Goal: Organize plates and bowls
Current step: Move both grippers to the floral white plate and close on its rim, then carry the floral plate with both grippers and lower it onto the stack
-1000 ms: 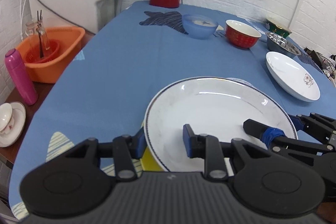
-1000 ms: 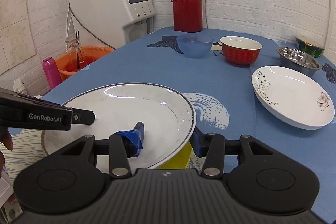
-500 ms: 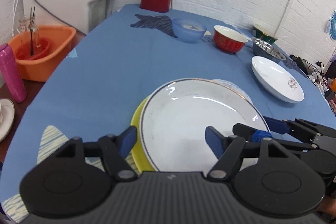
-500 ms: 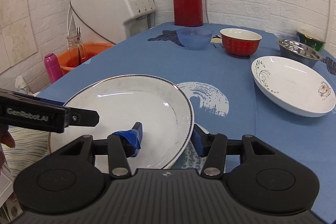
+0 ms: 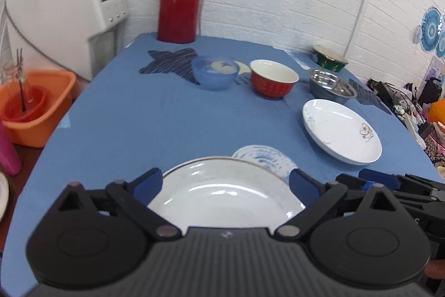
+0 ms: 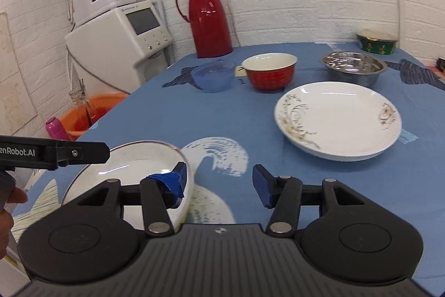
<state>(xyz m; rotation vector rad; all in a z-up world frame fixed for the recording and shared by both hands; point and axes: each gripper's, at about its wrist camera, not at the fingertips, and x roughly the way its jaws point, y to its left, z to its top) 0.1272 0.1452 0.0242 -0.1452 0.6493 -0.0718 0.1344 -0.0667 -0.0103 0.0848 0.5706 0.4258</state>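
Currently both jaws spread: left gripper [image 5: 225,184] straddles the white plate [image 5: 222,194], right gripper [image 6: 219,181] at its 3 o'clock rim.

Both grippers releasing the plate
Left gripper [image 5: 225,183] and right gripper [image 6: 219,180] are opening wide and lifting off the blue-rimmed round white plate [image 5: 222,191].

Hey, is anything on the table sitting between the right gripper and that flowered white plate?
Nothing visible does. Only bare blue tablecloth lies between the open right gripper and the flowered plate. The rimmed plate sits off to its left, and the bowls stand beyond.
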